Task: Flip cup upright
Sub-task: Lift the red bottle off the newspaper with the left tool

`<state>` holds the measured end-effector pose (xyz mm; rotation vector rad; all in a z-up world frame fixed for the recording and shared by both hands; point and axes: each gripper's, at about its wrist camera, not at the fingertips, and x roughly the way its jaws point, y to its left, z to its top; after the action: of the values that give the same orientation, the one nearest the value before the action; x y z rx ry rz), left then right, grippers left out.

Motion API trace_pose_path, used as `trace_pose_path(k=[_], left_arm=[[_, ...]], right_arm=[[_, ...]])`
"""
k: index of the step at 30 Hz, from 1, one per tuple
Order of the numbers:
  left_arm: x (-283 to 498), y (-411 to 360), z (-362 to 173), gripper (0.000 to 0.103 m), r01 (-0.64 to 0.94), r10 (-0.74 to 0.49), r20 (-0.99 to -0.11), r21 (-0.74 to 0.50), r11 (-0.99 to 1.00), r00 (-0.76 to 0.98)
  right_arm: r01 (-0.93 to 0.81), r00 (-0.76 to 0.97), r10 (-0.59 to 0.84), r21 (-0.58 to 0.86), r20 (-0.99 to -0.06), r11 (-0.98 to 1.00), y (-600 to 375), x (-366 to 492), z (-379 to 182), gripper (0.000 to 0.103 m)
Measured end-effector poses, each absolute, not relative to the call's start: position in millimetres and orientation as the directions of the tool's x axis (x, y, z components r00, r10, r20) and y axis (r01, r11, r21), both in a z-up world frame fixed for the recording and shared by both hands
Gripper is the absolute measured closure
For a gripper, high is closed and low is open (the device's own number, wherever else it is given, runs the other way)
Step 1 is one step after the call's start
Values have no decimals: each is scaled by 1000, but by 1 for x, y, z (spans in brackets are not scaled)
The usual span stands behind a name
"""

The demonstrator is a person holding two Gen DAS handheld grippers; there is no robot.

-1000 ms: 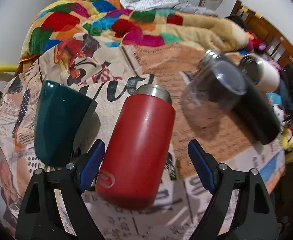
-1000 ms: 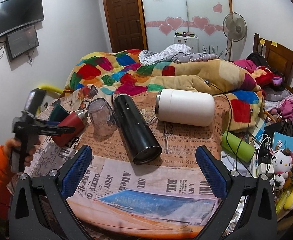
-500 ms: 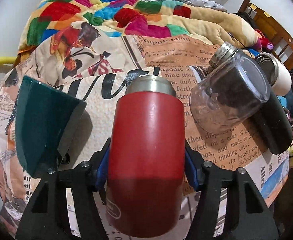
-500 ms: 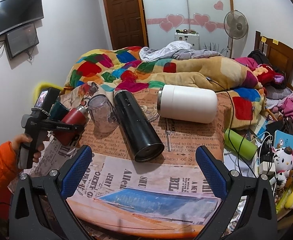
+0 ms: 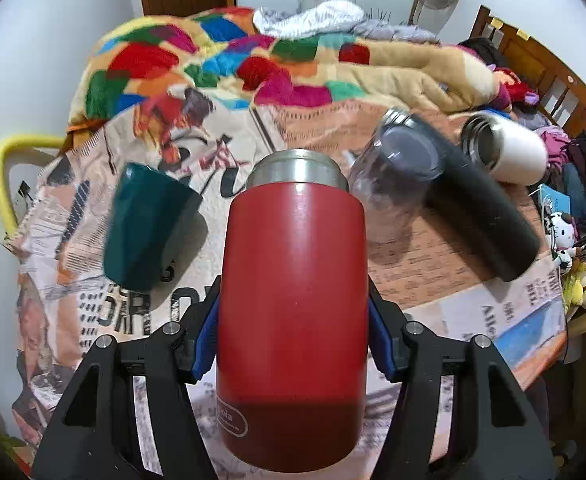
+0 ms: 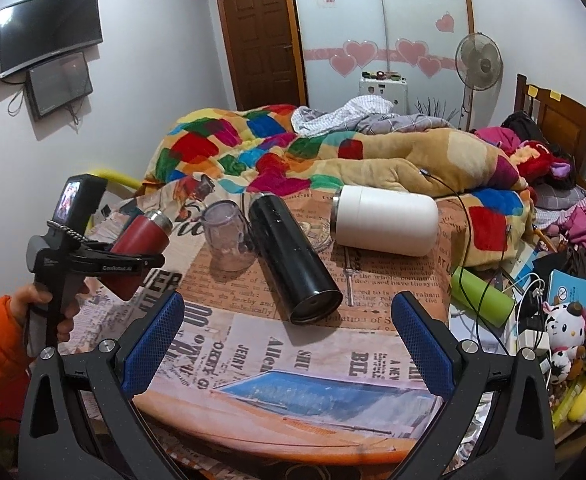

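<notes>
My left gripper (image 5: 293, 344) is shut on a red metal cup (image 5: 293, 320) with a steel rim, gripping its sides. In the right wrist view the red cup (image 6: 143, 236) is lifted off the table and tilted, rim up and to the right, held by the left gripper (image 6: 125, 266). My right gripper (image 6: 289, 344) is open and empty above the table's front edge. A black flask (image 6: 295, 264), a white flask (image 6: 385, 220) and a clear cup (image 6: 229, 240) lie or stand on the newspaper-covered table (image 6: 293, 360).
A dark green cup (image 5: 145, 224) stands upside down left of the red cup. A green bottle (image 6: 481, 296) and cables lie off the table's right edge. A bed with a patchwork blanket (image 6: 253, 152) is behind the table.
My left gripper closed on the red cup and lifted it off the table, tilting its rim upward. The right gripper has stayed open and barely moved.
</notes>
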<state>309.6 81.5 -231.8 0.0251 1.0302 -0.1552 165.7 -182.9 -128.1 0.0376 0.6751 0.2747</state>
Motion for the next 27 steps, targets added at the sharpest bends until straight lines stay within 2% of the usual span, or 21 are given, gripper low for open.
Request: trace_pose_path(k=[14, 21, 27], left_arm=[[249, 29, -155, 41, 220, -176, -785, -51, 974, 594], [233, -19, -158, 41, 317, -234, -786, -51, 947, 573], [235, -56, -188, 41, 375, -275, -818, -79, 924, 506]], right_arm=[[-257, 784, 282, 124, -553, 958, -190, 139, -106, 0], [-251, 788, 277, 123, -550, 960, -198, 134, -107, 0], [-238, 787, 263, 118, -558, 964, -207, 135, -113, 0]])
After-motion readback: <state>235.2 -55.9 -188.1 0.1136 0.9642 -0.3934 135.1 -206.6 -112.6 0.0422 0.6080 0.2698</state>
